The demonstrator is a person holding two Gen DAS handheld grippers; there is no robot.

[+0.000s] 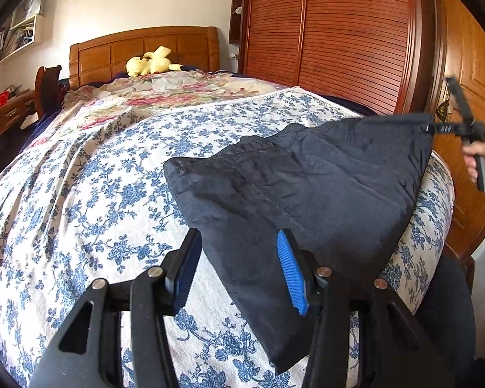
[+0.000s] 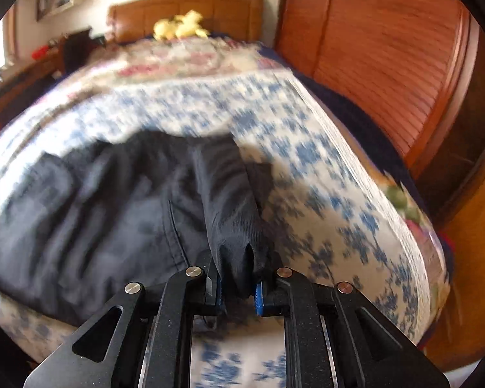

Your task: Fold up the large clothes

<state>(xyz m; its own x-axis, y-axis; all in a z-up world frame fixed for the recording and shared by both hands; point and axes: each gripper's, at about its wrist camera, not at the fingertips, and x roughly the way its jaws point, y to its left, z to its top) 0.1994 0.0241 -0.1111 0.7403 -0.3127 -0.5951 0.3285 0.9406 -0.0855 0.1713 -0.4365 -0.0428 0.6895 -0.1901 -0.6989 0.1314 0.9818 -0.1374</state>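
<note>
A dark navy garment (image 1: 307, 187) lies on the blue-flowered bedspread (image 1: 97, 194) near the bed's foot. My left gripper (image 1: 239, 271) is open, its blue-padded fingers (image 1: 291, 271) standing wide, and one end of the garment hangs between them. My right gripper (image 2: 237, 287) is shut on a bunched corner of the garment (image 2: 113, 213) and lifts it. In the left wrist view the right gripper (image 1: 436, 127) holds the far right corner taut above the bed. The right wrist view is motion-blurred.
The bed has a wooden headboard (image 1: 145, 48) with a yellow plush toy (image 1: 152, 63) and a pink floral quilt (image 1: 165, 93). A slatted wooden wardrobe (image 1: 339, 32) stands at the right. A desk and chair (image 1: 45, 87) stand at the left.
</note>
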